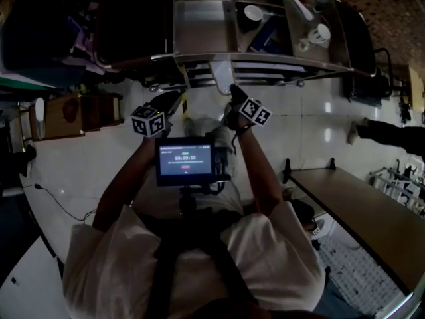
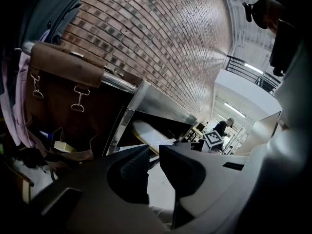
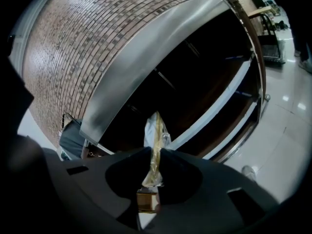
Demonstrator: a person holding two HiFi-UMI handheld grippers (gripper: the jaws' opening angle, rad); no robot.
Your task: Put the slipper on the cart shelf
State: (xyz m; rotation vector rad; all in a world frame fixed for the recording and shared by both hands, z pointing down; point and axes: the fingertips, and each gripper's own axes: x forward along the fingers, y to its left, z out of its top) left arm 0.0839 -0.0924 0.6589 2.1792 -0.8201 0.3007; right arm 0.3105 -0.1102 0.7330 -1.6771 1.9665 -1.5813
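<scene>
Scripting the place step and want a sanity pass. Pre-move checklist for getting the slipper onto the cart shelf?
1. Right gripper clamped on slipper: ok, the edge is pinched between the jaws.
2. Left gripper empty: ok, jaws narrowly apart with nothing between them.
3. Slipper pointed at cart opening: ok.
4. Landing spot on shelf free: cannot tell, the interior is dark.
5. Slipper resting on shelf: not ok, it appears to be held short of it.
</scene>
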